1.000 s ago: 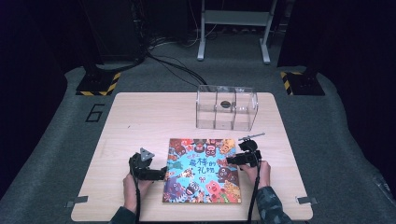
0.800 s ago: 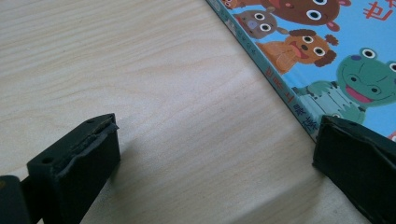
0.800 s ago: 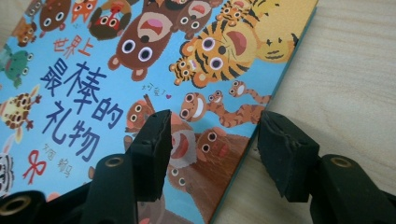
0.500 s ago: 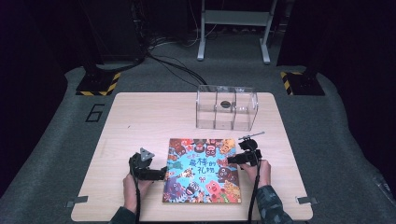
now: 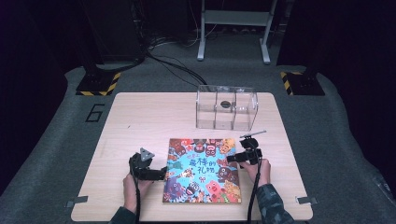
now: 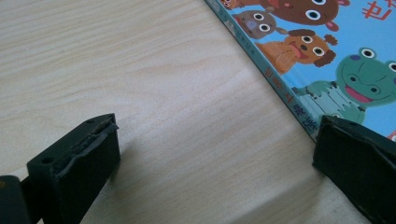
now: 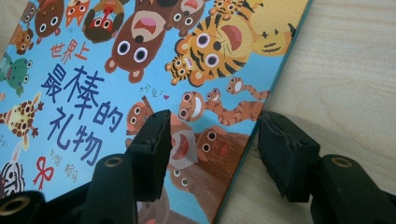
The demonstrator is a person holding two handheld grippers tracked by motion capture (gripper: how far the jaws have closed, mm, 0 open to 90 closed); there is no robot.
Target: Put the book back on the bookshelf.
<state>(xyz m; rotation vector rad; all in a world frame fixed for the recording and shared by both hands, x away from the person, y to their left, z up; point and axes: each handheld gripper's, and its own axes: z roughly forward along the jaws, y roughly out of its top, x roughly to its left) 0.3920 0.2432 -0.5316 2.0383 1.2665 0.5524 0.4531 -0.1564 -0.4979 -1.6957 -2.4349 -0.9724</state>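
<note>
Jaws of each hand-held gripper, left [image 6: 215, 154] and right [image 7: 212, 154], gape wide astride picture book [image 5: 201, 170] edges, gripping nothing.

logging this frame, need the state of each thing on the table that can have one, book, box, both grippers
picture book: closed, lying flat, front cover up
clear box: upright on the table beyond the book, a small dark round thing in its middle compartment
left gripper: open, jaws wide, one jaw at the book's spine edge
right gripper: open, jaws astride the book's other edge, one over the cover, one over the table
</note>
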